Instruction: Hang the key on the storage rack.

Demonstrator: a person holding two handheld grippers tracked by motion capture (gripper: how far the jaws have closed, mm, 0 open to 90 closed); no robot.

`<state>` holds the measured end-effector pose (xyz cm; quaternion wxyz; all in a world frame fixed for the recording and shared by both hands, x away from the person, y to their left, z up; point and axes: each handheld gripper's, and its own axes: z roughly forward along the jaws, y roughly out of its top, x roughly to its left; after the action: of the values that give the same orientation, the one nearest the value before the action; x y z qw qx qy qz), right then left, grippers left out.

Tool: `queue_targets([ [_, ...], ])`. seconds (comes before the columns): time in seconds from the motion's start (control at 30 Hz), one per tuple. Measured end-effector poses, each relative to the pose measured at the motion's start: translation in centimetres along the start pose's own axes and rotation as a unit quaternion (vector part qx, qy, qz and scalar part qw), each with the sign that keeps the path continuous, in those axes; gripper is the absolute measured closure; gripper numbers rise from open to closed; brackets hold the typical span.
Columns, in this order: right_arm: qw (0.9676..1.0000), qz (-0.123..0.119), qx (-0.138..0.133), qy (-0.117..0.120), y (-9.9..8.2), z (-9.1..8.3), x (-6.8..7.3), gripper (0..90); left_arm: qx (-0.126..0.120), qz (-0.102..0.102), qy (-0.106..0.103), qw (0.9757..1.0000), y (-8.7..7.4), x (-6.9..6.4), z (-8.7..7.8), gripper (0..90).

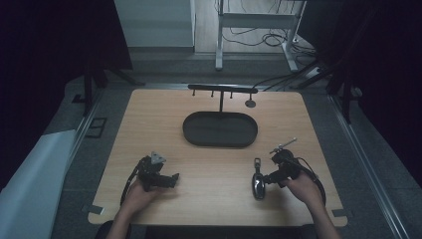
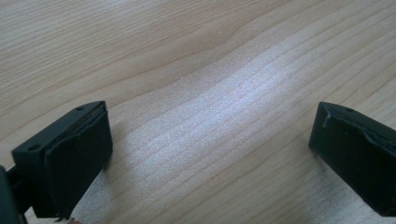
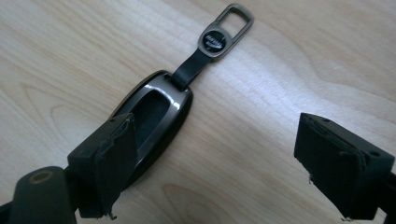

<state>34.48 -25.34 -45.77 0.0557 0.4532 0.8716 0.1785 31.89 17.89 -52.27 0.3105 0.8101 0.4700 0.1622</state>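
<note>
Hovering with parted, empty right gripper (image 3: 210,163) jaws beside key fob (image 3: 154,121), lying lower left, long axis running toward upper right.

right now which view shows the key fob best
The right gripper view: the key fob lies close up on the table, its strap and metal loop clear, partly behind one of the fingers. The high view shows it small and dark. The left gripper view gives bare wood.

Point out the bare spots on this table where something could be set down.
Bare wood lies between the left tongs and the key fob, and down both sides of the black tray. The back edge is crowded by the hook rack; the right tongs crowd the fob.
</note>
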Motion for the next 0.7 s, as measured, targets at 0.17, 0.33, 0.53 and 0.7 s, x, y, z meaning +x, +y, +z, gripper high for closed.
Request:
queue_targets([
  [0.17, 0.9992, -0.013, 0.037, -0.002, 0.7, 0.6, 0.7, 13.0, 0.001, 0.000, 0.000, 1.0000, 0.0, 0.0, 0.0, 0.0],
  [0.33, 0.9983, -0.019, 0.055, 0.000, 1.6, 1.4, 1.9, 13.1, 0.001, 0.000, 0.000, 1.0000, 0.0, 0.0, 0.0, 0.0],
  [0.53, 0.9973, -0.026, 0.068, -0.007, 2.0, 2.4, 2.8, 12.8, 0.001, 0.000, -0.001, 1.0000, 0.0, 0.0, 0.0, 0.0],
  [0.7, 0.9965, -0.035, 0.076, -0.002, 2.0, 3.6, 3.5, 13.0, 0.001, 0.001, -0.001, 1.0000, 0.0, 0.0, 0.0, 0.0],
])
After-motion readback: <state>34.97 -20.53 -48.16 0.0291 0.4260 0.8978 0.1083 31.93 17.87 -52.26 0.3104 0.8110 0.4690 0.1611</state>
